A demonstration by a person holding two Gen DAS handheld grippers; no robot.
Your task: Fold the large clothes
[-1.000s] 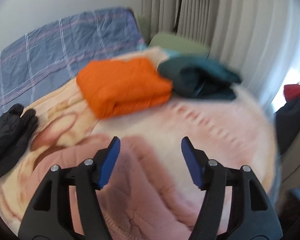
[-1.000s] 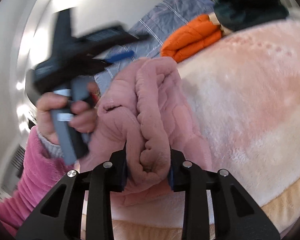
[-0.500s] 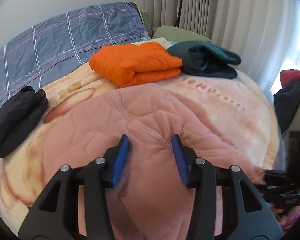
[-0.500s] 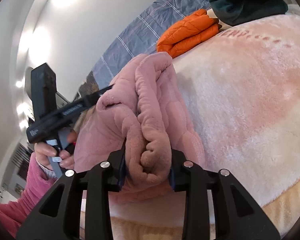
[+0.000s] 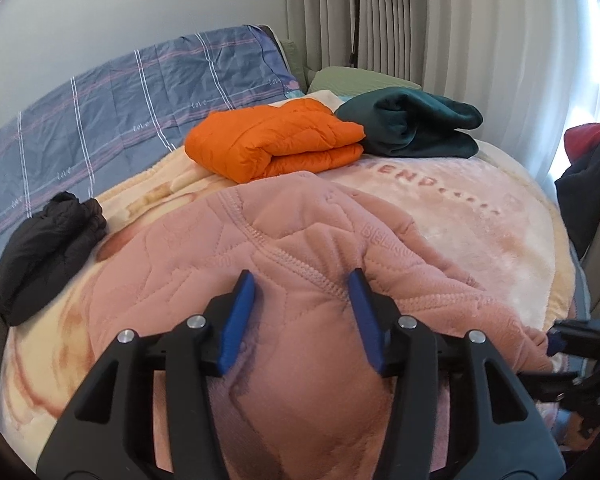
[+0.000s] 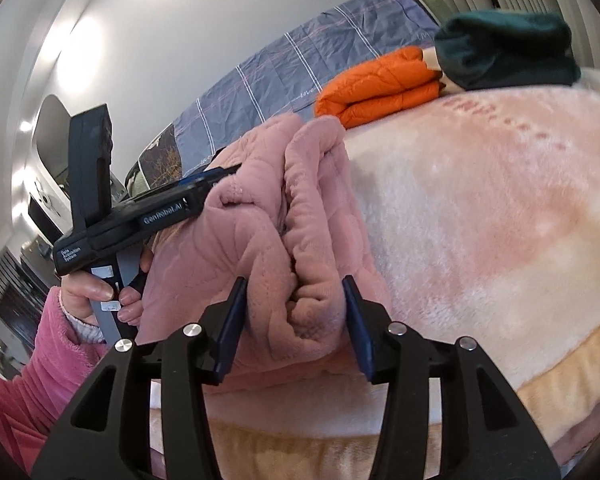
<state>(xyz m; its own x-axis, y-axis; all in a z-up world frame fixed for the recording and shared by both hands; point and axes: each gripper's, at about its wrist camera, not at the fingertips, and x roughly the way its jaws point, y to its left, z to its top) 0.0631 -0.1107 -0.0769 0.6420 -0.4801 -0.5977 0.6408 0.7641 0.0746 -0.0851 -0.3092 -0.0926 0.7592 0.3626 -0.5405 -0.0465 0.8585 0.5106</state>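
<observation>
A pink quilted fleece garment [image 5: 260, 256] lies bunched at the near edge of the bed. My left gripper [image 5: 302, 288] has its blue pads [image 5: 240, 312] pressed into a fold of it, jaws narrowed around the fabric. In the right wrist view the same garment [image 6: 300, 216] is a thick roll between the jaws of my right gripper [image 6: 296, 304], which is shut on it. The left gripper's body [image 6: 140, 220] shows there at the left, held by a hand in a pink sleeve.
A pale pink plush blanket [image 5: 460, 216] covers the bed. On it at the back lie a folded orange jacket [image 5: 276, 140] and a folded dark green garment [image 5: 412, 124]. A black garment [image 5: 44, 248] lies at the left. Dark clothes [image 5: 588, 184] hang at the right.
My left gripper came down from above the blanket onto the pink garment and narrowed its jaws around a fold. My right gripper kept its hold on the roll.
</observation>
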